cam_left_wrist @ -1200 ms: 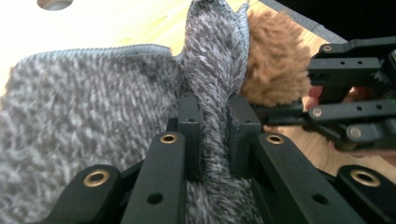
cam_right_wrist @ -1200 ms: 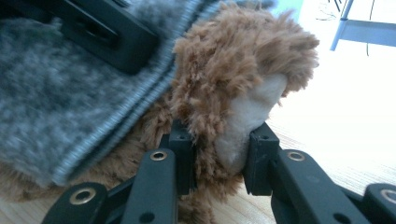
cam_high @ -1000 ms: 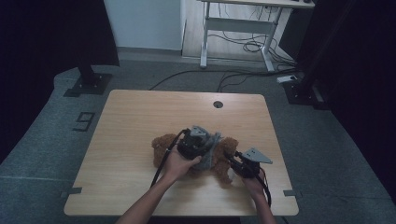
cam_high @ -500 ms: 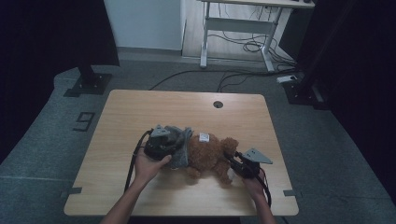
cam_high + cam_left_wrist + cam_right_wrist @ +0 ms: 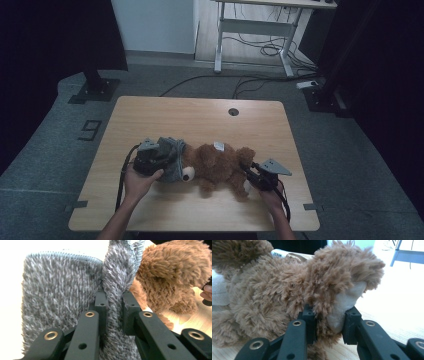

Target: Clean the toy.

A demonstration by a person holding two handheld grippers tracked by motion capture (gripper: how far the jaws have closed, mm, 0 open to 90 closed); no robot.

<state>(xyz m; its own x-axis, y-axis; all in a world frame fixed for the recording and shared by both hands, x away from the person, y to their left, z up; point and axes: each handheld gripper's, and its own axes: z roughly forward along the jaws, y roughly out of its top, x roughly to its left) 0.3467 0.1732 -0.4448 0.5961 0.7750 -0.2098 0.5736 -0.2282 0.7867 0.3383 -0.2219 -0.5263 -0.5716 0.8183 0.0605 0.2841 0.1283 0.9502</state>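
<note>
Bear (image 5: 217,162) lying lengthwise on table (image 5: 200,112), near front edge, head to left, legs to right. Cloth (image 5: 170,157) over head end, just left of body. Left gripper (image 5: 150,159) at left end of cloth, fold of cloth (image 5: 113,305) between jaws. Right gripper (image 5: 255,175) at right end of bear, foot (image 5: 342,305) between jaws. Tag (image 5: 218,145) on bear's back side. Hole (image 5: 233,111) in table behind bear, toward far edge. Desk (image 5: 260,30) on floor beyond table.
</note>
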